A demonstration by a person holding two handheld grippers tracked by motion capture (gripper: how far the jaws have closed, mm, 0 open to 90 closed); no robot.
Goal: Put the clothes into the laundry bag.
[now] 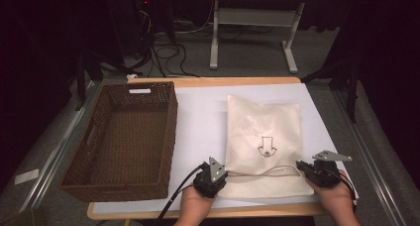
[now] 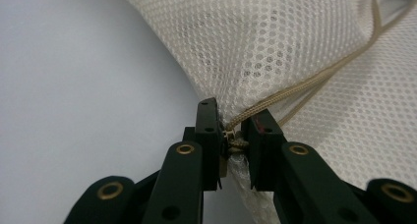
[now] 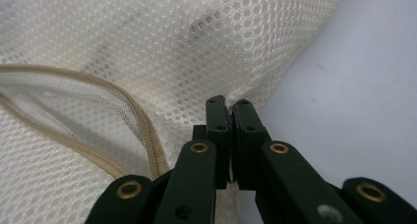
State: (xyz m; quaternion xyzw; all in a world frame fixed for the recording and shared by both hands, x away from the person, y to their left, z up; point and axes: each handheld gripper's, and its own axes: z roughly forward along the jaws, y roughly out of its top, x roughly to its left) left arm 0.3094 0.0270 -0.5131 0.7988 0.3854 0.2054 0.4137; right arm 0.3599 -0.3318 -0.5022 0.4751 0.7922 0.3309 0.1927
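the mesh bag (image 1: 263,137) lies flat on the white sheet of the table (image 1: 203,117), near the front edge, just right of the basket (image 1: 126,137). the left claw (image 2: 231,143) is clenched on the bag's near left corner, pinching mesh and the tan cord (image 2: 305,84) where it leaves the hem. the right claw (image 3: 231,135) is clamped on the near right corner, with a thin fold of mesh between its pads.

risks, as i judge them: both grips sit at the very edge of the fabric, so a quick lift could pull the mesh out of 1 claw and leave the bag hanging from the other. the left claw holds cord as much as cloth; if the cord slides, the mouth may cinch or the corner drop. the slack cord looping across the bag could snag on the basket rim on the way over.

the basket is empty. the bag looks flat; what is inside it i cannot tell.
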